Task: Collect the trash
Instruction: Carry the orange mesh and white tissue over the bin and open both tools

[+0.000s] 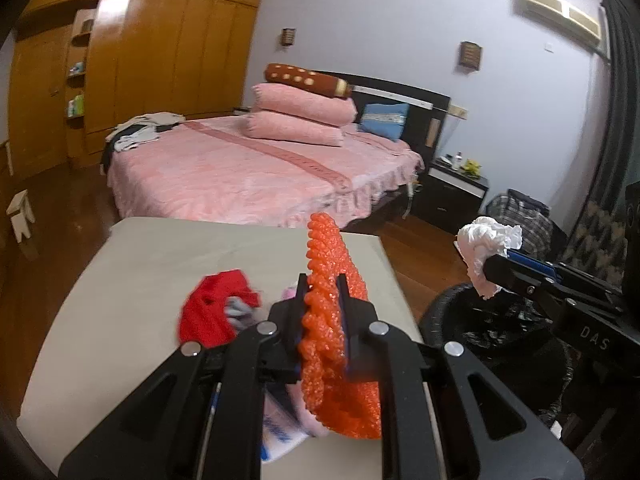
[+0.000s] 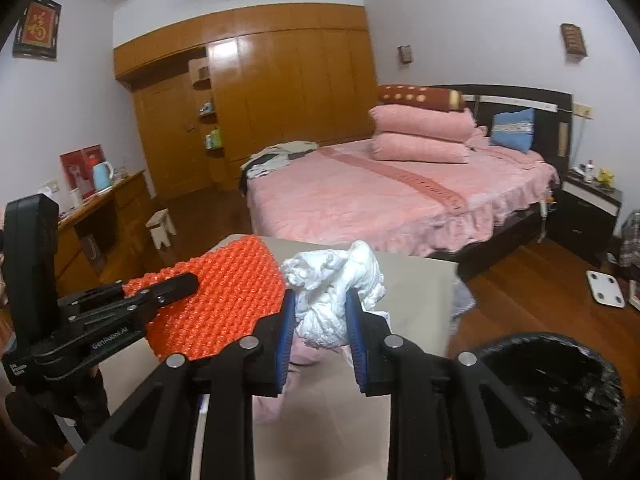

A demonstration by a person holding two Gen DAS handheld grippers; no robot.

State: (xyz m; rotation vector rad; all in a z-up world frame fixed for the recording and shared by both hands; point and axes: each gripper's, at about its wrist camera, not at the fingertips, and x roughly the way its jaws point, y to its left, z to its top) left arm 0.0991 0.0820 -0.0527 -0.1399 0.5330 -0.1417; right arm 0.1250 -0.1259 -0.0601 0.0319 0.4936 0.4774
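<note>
My left gripper [image 1: 323, 280] is shut on an orange foam net sleeve [image 1: 334, 320] and holds it edge-on above the beige table [image 1: 132, 272]. It also shows in the right wrist view [image 2: 218, 300], held by the left gripper [image 2: 188, 282]. My right gripper [image 2: 320, 300] is shut on a crumpled white tissue wad [image 2: 334, 288]. In the left wrist view the tissue [image 1: 486, 248] hangs above the black-lined trash bin [image 1: 492, 332], gripped by the right gripper [image 1: 490, 266]. The bin [image 2: 560, 384] stands right of the table.
A red crumpled item [image 1: 216, 308] and pink and white wrappers [image 1: 280, 428] lie on the table. A pink bed [image 1: 256, 168] stands beyond it. A nightstand [image 1: 452, 192], bags [image 1: 520, 216], a small stool [image 1: 20, 216] and a desk [image 2: 100, 208] surround the wooden floor.
</note>
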